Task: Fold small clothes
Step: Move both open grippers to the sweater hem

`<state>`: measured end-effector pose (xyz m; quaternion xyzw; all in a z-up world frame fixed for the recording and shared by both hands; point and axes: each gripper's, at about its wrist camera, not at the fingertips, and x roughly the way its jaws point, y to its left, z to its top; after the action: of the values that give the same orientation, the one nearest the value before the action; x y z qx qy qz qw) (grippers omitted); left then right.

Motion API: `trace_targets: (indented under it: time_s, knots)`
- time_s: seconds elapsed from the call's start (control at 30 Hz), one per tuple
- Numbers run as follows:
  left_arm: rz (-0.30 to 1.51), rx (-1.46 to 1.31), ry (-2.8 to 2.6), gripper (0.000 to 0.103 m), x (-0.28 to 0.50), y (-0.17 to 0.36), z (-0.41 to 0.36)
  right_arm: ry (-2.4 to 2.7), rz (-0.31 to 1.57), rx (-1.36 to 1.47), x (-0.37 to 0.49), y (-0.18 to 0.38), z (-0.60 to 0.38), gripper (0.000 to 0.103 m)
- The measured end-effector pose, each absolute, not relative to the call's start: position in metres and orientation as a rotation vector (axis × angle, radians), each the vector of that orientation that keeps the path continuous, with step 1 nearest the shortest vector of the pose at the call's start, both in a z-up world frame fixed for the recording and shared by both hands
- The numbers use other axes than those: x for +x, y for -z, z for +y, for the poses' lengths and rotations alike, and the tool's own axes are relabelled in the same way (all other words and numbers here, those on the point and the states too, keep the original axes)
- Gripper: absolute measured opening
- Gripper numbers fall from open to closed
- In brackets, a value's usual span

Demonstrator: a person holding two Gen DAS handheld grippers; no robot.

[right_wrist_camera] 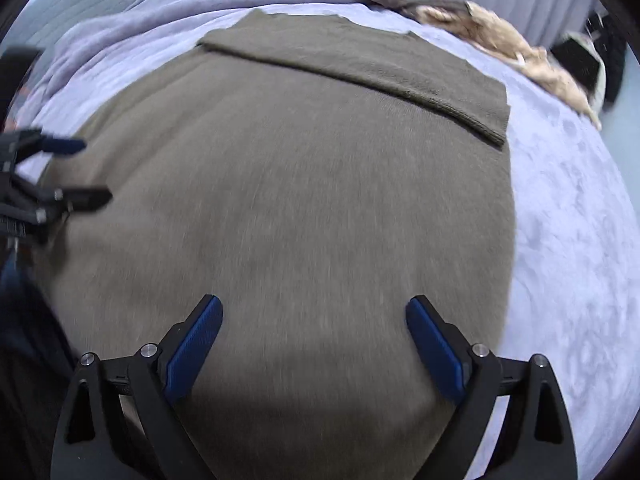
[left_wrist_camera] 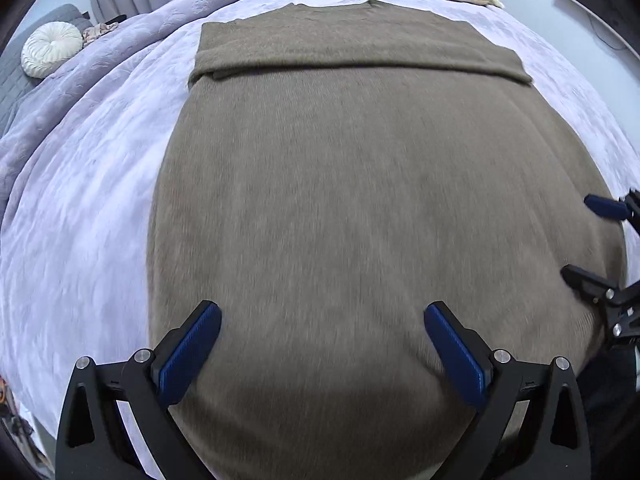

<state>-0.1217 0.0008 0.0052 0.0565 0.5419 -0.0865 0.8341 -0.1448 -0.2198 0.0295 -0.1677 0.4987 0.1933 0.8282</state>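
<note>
Left gripper (left_wrist_camera: pixel 322 316): matte black angular frame, triangular cut-outs seen in both outer arms, round silver screws set at linkage pivots. Blue ribbed pads (left_wrist_camera: pixel 190 354) fitted inside jaws. Right gripper (right_wrist_camera: pixel 314 310): same black frame, same silver screws, same blue ribbed pads (right_wrist_camera: pixel 436 354).

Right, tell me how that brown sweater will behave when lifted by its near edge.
The sweater is probably floppy: its sleeves already lie folded flat across it. It likely sags between the two grippers rather than holding shape. The fuzzy knit may drag on the bedspread rather than slide.
</note>
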Motion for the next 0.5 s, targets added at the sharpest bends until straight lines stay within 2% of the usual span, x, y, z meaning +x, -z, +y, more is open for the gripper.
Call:
trace_targets:
  time_s: [0.17, 0.27, 0.37, 0.5]
  knots:
    - [1.120, 0.085, 0.240, 0.102, -0.137, -0.028, 0.006, -0.399, 1.060, -0.365, -0.161, -0.050, -0.220, 0.095]
    - [1.099, 0.086, 0.289, 0.102, -0.131, -0.029, -0.011, -0.468, 0.974, -0.290, -0.156, -0.067, -0.195, 0.095]
    - [1.140, 0.183, 0.232, 0.102, -0.131, -0.006, -0.023, -0.495, 1.024, -0.352, -0.149, -0.047, -0.170, 0.095]
    - [1.111, 0.171, 0.219, 0.102, -0.159, -0.024, 0.001, -0.485, 1.043, -0.362, -0.163, -0.036, -0.187, 0.095]
